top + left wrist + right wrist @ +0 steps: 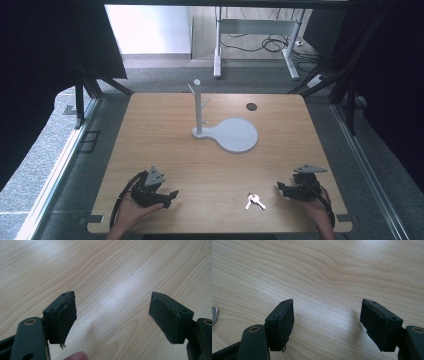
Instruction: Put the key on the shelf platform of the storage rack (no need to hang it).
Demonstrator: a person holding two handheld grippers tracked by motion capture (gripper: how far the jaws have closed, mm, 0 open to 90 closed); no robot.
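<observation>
A small bunch of silver keys [254, 201] lies on the wooden table [165, 150] near its front edge, right of centre. A grey stand [198, 107] with a thin post and short pegs rises from a round flat base [235, 134] at mid-table. My left gripper [170, 196] rests low at the front left, open, with bare wood between its jaws [112, 315]. My right gripper [281, 189] sits at the front right, just right of the keys, open over bare wood [327, 317]. One key's edge [214, 315] pokes in at the left of the right gripper view.
A dark round hole [251, 106] marks the table's far right area. Black frame struts [82, 95] stand off both back corners. A desk's metal legs [218, 47] and cables lie on the floor beyond the table.
</observation>
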